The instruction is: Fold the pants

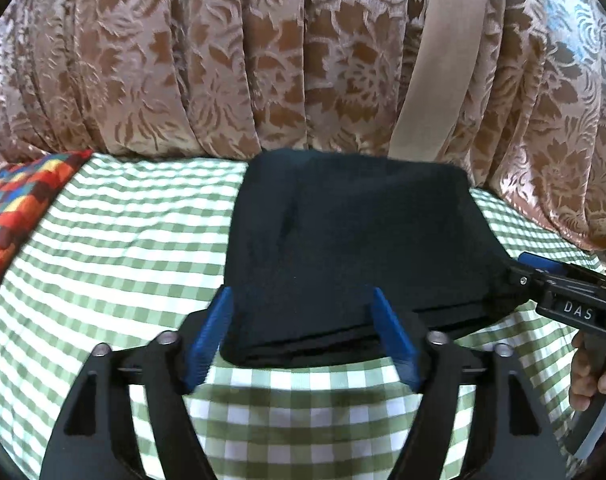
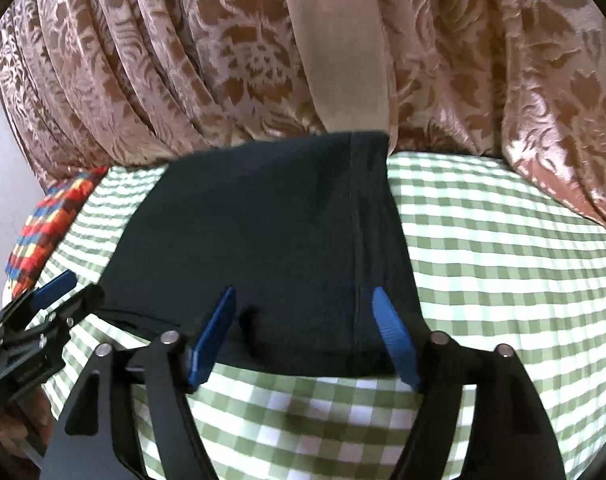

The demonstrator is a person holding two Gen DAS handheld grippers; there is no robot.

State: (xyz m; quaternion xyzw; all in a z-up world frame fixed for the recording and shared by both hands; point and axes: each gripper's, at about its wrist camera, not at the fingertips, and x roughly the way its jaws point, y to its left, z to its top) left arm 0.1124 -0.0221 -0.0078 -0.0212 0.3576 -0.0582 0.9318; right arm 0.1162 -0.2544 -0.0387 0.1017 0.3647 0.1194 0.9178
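Note:
The black pants [image 1: 355, 248] lie folded into a thick rectangle on the green-and-white checked cloth [image 1: 135, 240]. My left gripper [image 1: 303, 300] is open, its blue fingers on either side of the pants' near left corner. My right gripper [image 2: 305, 300] is open too, its blue fingers over the near right edge of the pants [image 2: 263, 240], beside a vertical seam. Neither gripper holds cloth. The right gripper also shows in the left wrist view [image 1: 543, 276] at the pants' right edge. The left gripper shows in the right wrist view [image 2: 59, 292] at far left.
A brown floral curtain [image 1: 263, 60] hangs right behind the checked surface. A multicoloured patchwork pillow [image 1: 19, 208] lies at the far left. The checked cloth [image 2: 503, 260] stretches to the right of the pants. A hand [image 1: 599, 372] grips the right tool's handle.

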